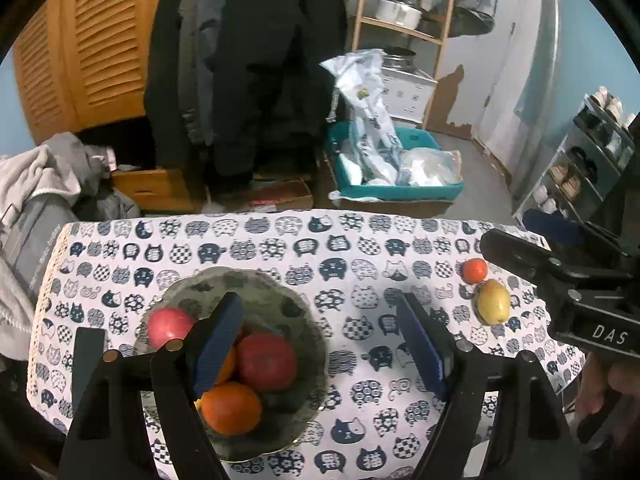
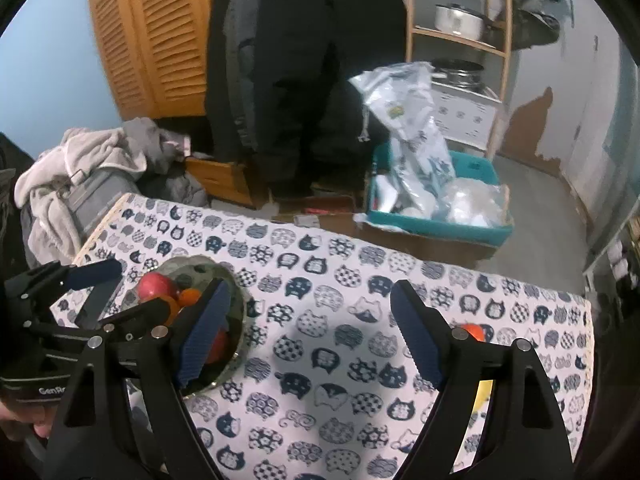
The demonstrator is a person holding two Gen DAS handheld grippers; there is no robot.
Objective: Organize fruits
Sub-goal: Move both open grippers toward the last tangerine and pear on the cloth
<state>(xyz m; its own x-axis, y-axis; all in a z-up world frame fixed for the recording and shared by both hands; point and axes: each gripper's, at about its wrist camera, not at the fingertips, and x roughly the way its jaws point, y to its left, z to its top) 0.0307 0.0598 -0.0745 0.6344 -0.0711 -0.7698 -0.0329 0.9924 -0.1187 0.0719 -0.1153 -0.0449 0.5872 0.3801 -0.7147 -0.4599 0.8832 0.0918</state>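
A glass bowl (image 1: 308, 316) on the cat-print tablecloth (image 1: 360, 248) holds red apples (image 1: 266, 362) and oranges (image 1: 231, 408). My left gripper (image 1: 320, 344) is open and empty just above the bowl's right side. A small orange (image 1: 475, 270) and a yellow lemon (image 1: 494, 301) lie on the cloth at the right. My right gripper (image 2: 312, 340) is open and empty over the cloth, between the bowl (image 2: 239, 308) and the small orange (image 2: 476, 331); the lemon (image 2: 482, 394) is partly hidden behind its right finger.
Beyond the table's far edge stand a teal bin of plastic bags (image 1: 396, 168), a wooden shelf with pots (image 1: 400, 12), hanging dark coats (image 1: 248, 60) and a pile of clothes (image 1: 44, 184) at the left. A shoe rack (image 1: 580, 152) stands at the right.
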